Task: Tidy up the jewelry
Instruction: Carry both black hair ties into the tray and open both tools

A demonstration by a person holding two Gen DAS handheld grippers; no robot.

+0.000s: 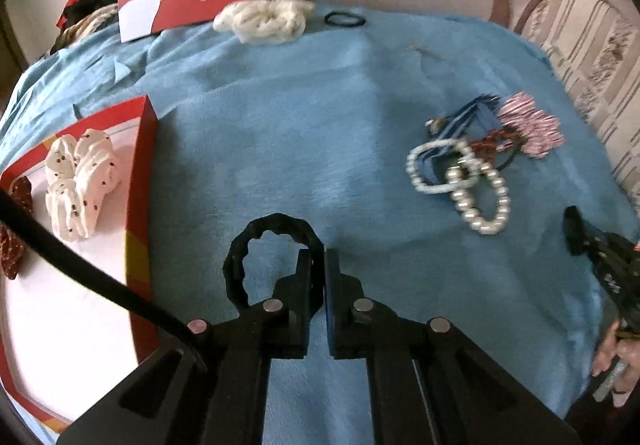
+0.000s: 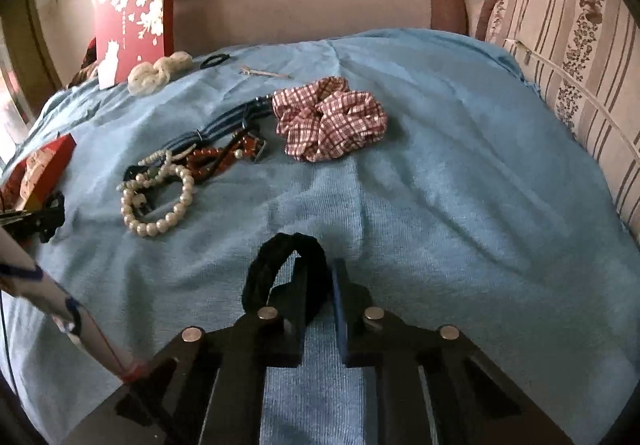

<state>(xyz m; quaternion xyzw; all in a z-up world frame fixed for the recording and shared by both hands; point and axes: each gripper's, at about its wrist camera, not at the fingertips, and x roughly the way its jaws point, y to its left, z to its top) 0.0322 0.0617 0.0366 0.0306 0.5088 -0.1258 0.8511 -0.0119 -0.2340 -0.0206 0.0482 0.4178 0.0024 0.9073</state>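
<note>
The left tongs [image 1: 318,265] pinch a black wavy plastic hair ring [image 1: 272,257] near the red cardboard box [image 1: 140,205] at the blue cloth's [image 1: 300,125] left edge. The right tongs [image 2: 322,277] pinch a black braided fabric hair tie [image 2: 286,273] at the cloth's near middle.

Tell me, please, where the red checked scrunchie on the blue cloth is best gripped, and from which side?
Grip the red checked scrunchie across one puffed fold of its near rim, coming down from above. It lies flat on the blue cloth with open space on its near and right sides; the striped bands crowd its left.
</note>
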